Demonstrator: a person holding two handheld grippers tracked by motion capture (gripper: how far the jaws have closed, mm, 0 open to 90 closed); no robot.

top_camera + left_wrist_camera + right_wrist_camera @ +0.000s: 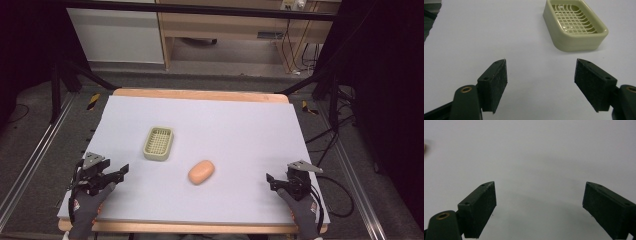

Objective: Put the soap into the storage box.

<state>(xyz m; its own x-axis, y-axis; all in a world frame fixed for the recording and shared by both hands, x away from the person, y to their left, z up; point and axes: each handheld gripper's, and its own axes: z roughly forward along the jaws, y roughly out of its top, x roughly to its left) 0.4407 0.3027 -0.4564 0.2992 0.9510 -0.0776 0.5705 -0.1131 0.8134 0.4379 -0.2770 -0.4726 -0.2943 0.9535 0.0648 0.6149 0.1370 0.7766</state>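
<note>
Matte pale sheet (235, 130); rounded soap (201, 172); ribbed rectangular dish (158, 143).

Grey gloves (86, 210); black grippers (119, 172) with grey plates; brass-ringed screw holes.

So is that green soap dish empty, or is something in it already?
Empty. The soap dish shows only its bare grid floor, and the orange soap lies on the white table beside it, apart.

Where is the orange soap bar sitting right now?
In the high view the soap bar lies bare on the table, near its middle toward the person's edge, just right of and nearer than the empty green soap dish, apart from it.
</note>
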